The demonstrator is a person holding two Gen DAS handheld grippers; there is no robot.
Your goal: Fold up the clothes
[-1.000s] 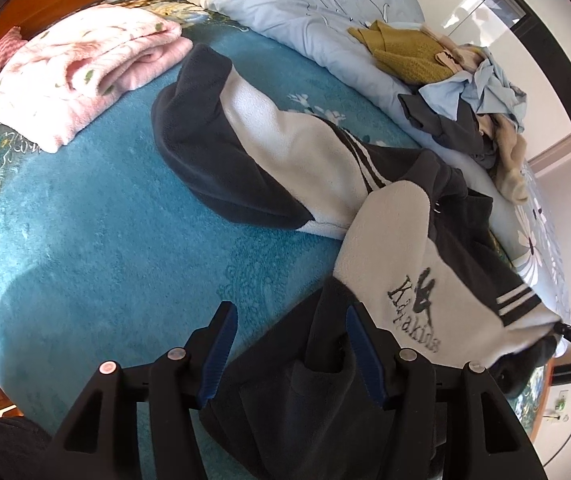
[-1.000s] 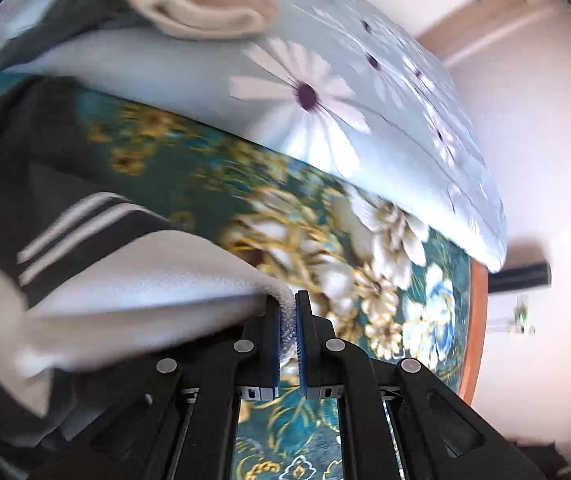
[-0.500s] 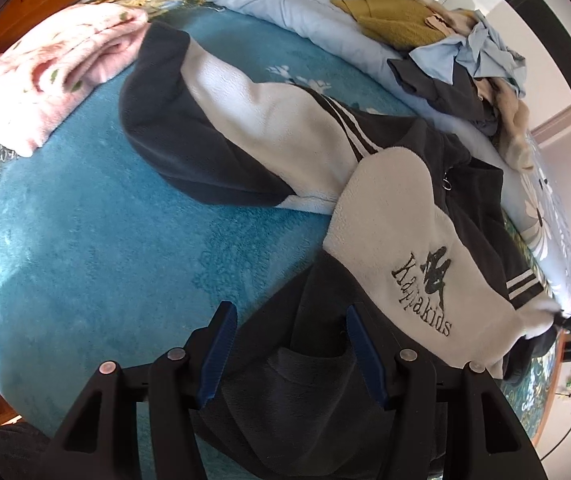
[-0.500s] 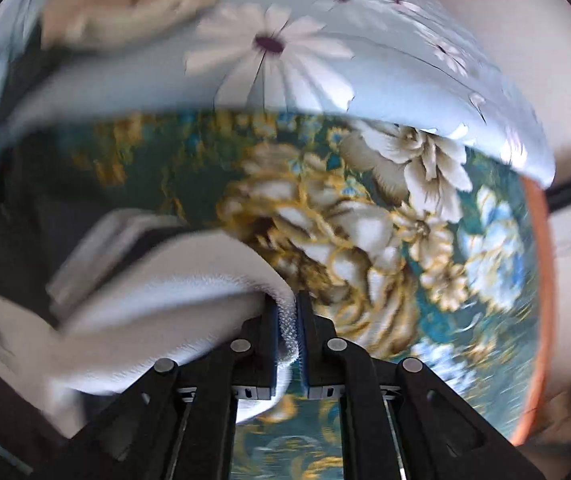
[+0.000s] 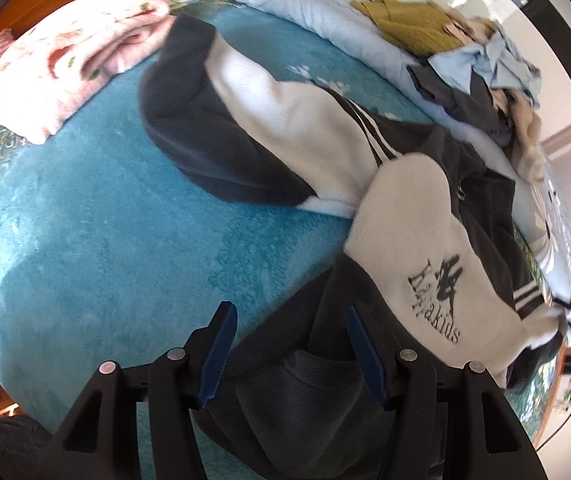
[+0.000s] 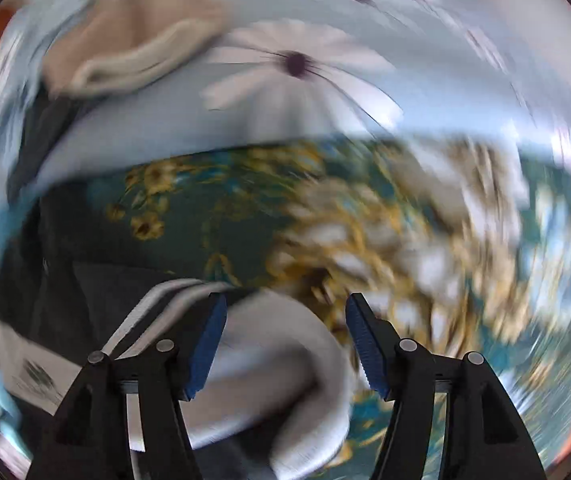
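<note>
Fleece jacket (image 5: pixel 413 240), dark grey and cream, spread across teal plush bedcover (image 5: pixel 97 232); one sleeve (image 5: pixel 245 128) stretched toward far left, other sleeve (image 6: pixel 277 364) folded across front toward near right, lettering showing on cream panel. Left gripper (image 5: pixel 289 352) over dark hem at near edge, jaws spread with fabric between them; whether blue pads (image 5: pixel 217 350) press on fabric not determinable. Right gripper (image 6: pixel 285 344) with jaws spread, just opened within last moments; cream cuff of folded sleeve lying between and beneath them, pads (image 6: pixel 205 346) clear of cloth; view heavily blurred. Folded pink floral garment (image 5: pixel 65 68) at far left on bedcover, just beside end of stretched sleeve. Pale blue daisy-print quilt (image 5: pixel 309 4) along far side, bearing loose heap of unfolded clothes (image 5: pixel 473 64): mustard, light blue, dark grey and beige pieces. No containers in view; clothes resting directly on bedding. Gold-flowered border of bedcover (image 6: pixel 365 232) at right edge.
</note>
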